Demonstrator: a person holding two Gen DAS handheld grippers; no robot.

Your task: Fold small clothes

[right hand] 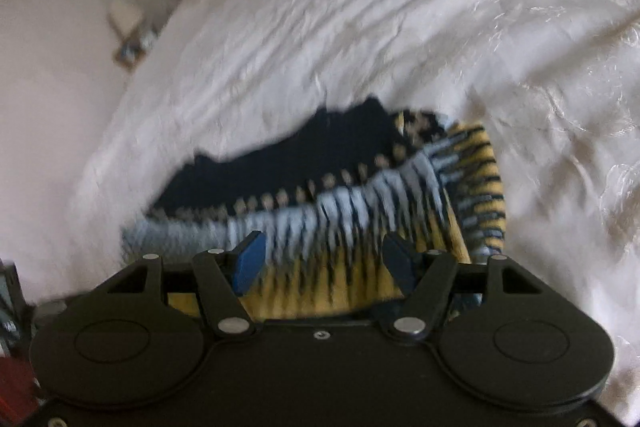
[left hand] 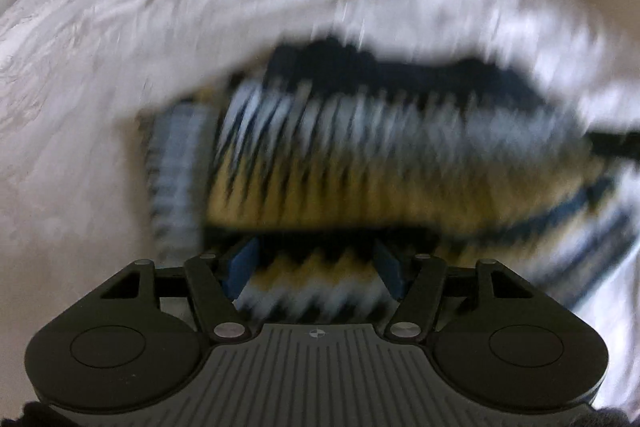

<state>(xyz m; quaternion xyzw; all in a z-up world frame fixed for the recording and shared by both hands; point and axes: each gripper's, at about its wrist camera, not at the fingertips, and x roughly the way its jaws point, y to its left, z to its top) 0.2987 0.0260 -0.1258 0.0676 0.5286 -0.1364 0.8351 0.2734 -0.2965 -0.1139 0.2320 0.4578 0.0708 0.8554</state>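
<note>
Both tongs spread, pinching nothing: left tongs (left hand: 316, 267) and right tongs (right hand: 324, 259) directly over the striped knit garment (left hand: 360, 155) on the bed (left hand: 120, 27), its long axis probably crosswise to both despite blur.

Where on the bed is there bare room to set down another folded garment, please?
The white bedspread lies bare beyond the striped knit garment's dark far edge and to both sides of it. It is crowded near both cameras, where the garment fills the space by each claw.

The sweater (left hand: 360, 155) looks like chunky knit wool, fuzzy and matt, zigzag weave. Bedspread (right hand: 360, 27) is white cloth with a slight satiny sheen, pretty wrinkled. Both hand-held grippers are matt black plastic with shiny metal pivot pins and blue rubbery-looking pads (right hand: 250, 263)
</note>
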